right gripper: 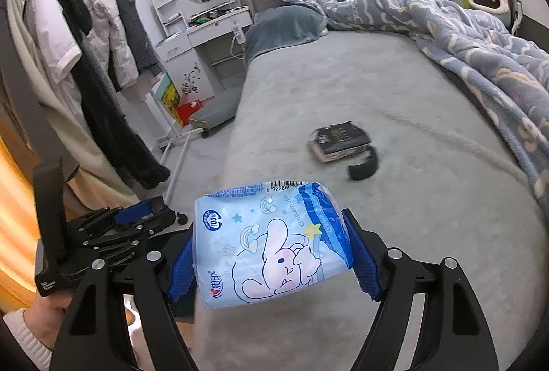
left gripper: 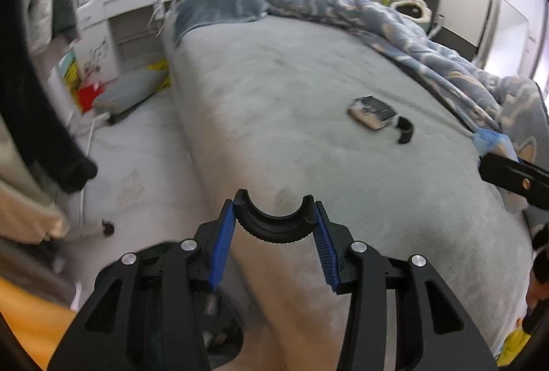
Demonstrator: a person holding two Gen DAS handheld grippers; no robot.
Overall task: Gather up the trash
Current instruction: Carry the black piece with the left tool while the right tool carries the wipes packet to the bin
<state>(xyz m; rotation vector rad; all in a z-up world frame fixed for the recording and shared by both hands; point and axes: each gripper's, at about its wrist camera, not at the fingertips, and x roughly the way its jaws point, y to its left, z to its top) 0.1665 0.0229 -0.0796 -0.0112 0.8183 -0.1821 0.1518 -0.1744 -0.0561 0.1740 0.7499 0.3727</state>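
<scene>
Two claws were busy over the bed (left gripper: 308, 137). The right claw (right gripper: 271, 254) was squeezed shut on a blue tissue pack (right gripper: 271, 244), held in the air above the bed's near end. The left claw (left gripper: 274, 227) gripped a black curved piece (left gripper: 274, 223) between its blue pads. The picking-up step looked done for both. Next, I think, each thing needed carrying to a bin, but no bin showed. The pack lay flat, its long side running across from pad to pad, its barcode end pointing away toward the pillow (right gripper: 284, 27).
</scene>
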